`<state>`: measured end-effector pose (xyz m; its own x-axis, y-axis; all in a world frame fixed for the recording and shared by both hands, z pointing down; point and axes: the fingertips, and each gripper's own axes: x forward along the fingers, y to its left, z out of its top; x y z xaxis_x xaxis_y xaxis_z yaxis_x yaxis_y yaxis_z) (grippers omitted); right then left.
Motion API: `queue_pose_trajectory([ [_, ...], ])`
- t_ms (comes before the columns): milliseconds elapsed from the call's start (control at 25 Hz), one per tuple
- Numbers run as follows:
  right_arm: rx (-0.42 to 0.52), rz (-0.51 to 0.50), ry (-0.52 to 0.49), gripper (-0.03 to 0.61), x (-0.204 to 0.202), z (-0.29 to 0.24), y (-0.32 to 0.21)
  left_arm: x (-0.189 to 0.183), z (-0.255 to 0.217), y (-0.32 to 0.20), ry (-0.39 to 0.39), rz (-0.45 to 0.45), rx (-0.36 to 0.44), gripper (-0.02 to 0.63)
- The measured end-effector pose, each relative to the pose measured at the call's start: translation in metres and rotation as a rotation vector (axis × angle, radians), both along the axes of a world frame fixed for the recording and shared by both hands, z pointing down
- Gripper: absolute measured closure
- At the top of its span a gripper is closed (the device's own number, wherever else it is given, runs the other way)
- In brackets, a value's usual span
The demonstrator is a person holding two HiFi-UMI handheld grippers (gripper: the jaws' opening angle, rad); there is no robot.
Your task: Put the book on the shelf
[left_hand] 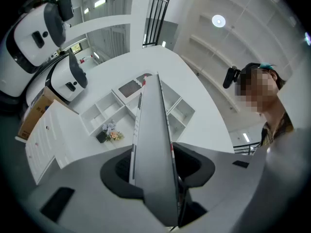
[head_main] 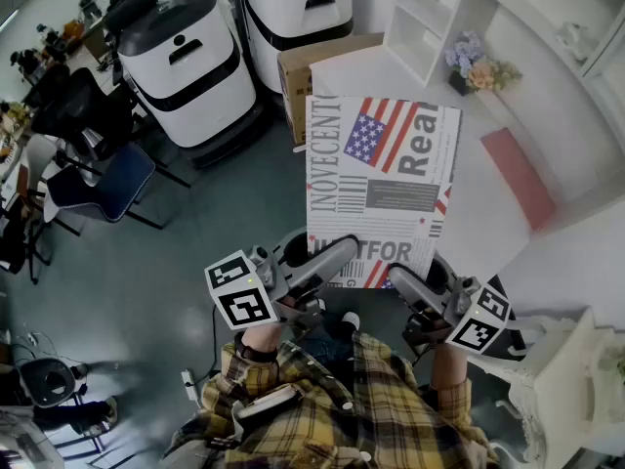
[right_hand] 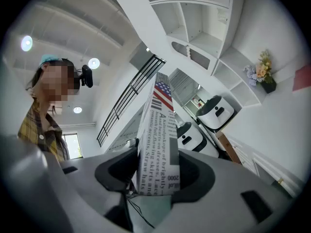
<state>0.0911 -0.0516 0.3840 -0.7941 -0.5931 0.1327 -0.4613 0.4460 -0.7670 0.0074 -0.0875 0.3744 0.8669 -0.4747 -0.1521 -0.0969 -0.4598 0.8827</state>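
Note:
A large flat book (head_main: 383, 190) with a newspaper-print cover and an American flag on it is held level above the floor. My left gripper (head_main: 327, 260) is shut on its near left corner. My right gripper (head_main: 410, 283) is shut on its near right corner. In the left gripper view the book's grey edge (left_hand: 154, 144) runs between the pads toward the white shelf unit (left_hand: 121, 108). In the right gripper view the printed spine (right_hand: 156, 144) stands between the pads. The white shelf unit (head_main: 439, 13) lies ahead, past the book's far edge.
A pot of flowers (head_main: 475, 66) sits on the white counter (head_main: 493, 189) below the shelf, with a pink mat (head_main: 518, 176) to its right. A cardboard box (head_main: 311, 71), two white machines (head_main: 186, 62) and chairs (head_main: 93, 159) stand to the left. White furniture (head_main: 566, 379) is at my right.

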Motion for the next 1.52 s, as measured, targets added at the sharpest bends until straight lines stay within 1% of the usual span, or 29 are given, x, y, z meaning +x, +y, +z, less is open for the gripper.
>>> queue_pose_trajectory([
  [560, -0.010, -0.017, -0.010, 0.356, 0.0031, -0.0006, 0.0001, 0.0018, 0.0008, 0.0025, 0.012, -0.020, -0.027, 0.426],
  [960, 0.012, -0.033, -0.031, 0.353, 0.0020, 0.0000, -0.0009, 0.0008, -0.0025, 0.0034, -0.013, -0.031, 0.010, 0.426],
  [1120, 0.006, -0.020, -0.039, 0.351, 0.0013, 0.0001, -0.0022, 0.0005, -0.0033, 0.0014, -0.022, -0.021, 0.005, 0.426],
  [1520, -0.031, -0.024, -0.061, 0.348, 0.0002, -0.0006, -0.0009, -0.0003, -0.0055, 0.0034, -0.051, -0.029, -0.028, 0.426],
])
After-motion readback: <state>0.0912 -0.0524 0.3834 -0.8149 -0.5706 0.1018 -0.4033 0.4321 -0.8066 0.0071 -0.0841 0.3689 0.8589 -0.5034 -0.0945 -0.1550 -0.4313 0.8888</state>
